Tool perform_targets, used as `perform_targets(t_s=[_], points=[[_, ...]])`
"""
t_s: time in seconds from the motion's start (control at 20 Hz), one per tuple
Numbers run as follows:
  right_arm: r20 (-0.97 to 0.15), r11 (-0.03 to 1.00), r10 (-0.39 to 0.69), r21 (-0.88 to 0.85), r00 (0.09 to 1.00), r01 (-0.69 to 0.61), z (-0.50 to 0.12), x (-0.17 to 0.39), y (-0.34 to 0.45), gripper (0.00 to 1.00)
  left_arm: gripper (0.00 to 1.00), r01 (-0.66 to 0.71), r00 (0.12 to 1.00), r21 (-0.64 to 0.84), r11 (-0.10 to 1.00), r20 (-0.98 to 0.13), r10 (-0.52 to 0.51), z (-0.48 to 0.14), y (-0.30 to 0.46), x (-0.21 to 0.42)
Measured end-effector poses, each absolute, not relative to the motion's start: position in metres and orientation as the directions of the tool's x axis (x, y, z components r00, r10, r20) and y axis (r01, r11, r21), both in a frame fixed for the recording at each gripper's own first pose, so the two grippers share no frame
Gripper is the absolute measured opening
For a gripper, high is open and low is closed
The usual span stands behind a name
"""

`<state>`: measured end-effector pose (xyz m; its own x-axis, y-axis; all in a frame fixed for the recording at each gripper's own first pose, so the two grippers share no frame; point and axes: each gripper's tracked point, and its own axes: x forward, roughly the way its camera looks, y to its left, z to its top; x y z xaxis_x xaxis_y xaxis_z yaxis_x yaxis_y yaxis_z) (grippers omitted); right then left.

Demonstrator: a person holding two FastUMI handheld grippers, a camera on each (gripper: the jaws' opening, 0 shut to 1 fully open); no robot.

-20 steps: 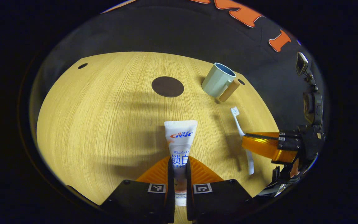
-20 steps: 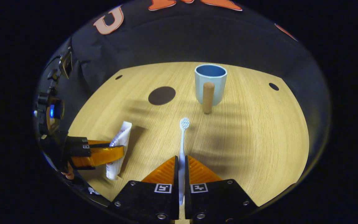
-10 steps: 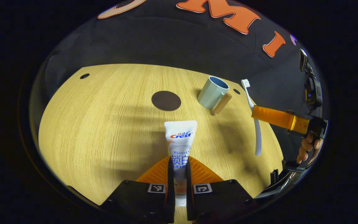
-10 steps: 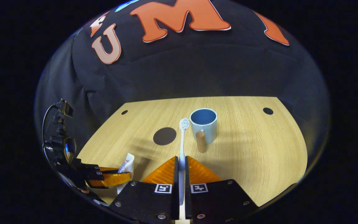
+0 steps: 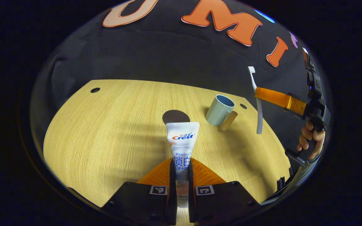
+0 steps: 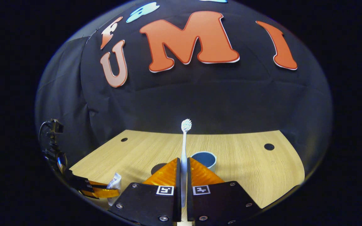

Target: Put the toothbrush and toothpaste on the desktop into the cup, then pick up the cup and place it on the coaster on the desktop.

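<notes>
Toothpaste [image 5: 182,141] sits nearest in the left gripper view, a white tube pinched between the two fingers of the left gripper [image 5: 181,171], its flat crimped end pointing forward and held above the wooden desktop [image 5: 105,131]. Just past the tube's end lies the dark round coaster [image 5: 173,116], partly hidden by the tube. Right of the coaster stands the pale blue cup [image 5: 219,110], upright and empty, with a wooden handle [image 5: 228,121] on its near side. Farther right, the right gripper [image 5: 262,95], held in a person's hand [image 5: 309,141], clamps the toothbrush [image 5: 257,103], which hangs in the air with its bristles up, above and to the right of the cup.

In the right gripper view, that gripper's fingers press together on the toothbrush handle, and the brush [image 6: 184,147] rises straight ahead, bristle head against the booth wall. Beyond the fingers sits the cup [image 6: 204,159], its open mouth showing. At lower left, the left gripper [image 6: 102,192] holds the toothpaste [image 6: 115,185].
</notes>
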<state>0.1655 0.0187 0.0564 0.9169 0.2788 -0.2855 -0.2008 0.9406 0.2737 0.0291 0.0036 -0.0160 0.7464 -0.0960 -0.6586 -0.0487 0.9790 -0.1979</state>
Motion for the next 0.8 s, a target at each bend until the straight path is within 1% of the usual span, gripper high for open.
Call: perform_targets(t_s=[0.15, 0.2, 0.55, 0.65, 0.8], points=[[-0.195, 0.95, 0.24, 0.251, 0.951, -0.188, 0.067, 0.187, 0.01, 0.07, 0.19, -0.054, 0.764, -0.201, 0.978, -0.639, -0.089, -0.012, 0.005, 0.029], [-0.174, 0.954, 0.221, 0.245, 0.96, -0.175, 0.07, 0.193, 0.005, 0.07, 0.18, -0.055, 0.769, -0.2, 0.978, -0.633, -0.086, -0.01, 0.005, 0.03], [0.001, 0.959, 0.167, 0.232, 0.986, -0.163, 0.097, 0.222, -0.015, 0.07, 0.18, -0.066, 0.823, -0.17, 0.983, -0.566, -0.043, -0.017, 0.002, 0.03], [0.022, 0.968, 0.139, 0.21, 0.99, -0.14, 0.094, 0.234, -0.023, 0.07, 0.18, -0.064, 0.834, -0.172, 0.983, -0.55, -0.042, -0.017, 0.002, 0.031], [0.054, 0.957, 0.161, 0.236, 0.985, -0.17, 0.089, 0.244, -0.018, 0.07, 0.18, -0.05, 0.854, -0.188, 0.981, -0.517, -0.056, -0.008, 0.002, 0.03]])
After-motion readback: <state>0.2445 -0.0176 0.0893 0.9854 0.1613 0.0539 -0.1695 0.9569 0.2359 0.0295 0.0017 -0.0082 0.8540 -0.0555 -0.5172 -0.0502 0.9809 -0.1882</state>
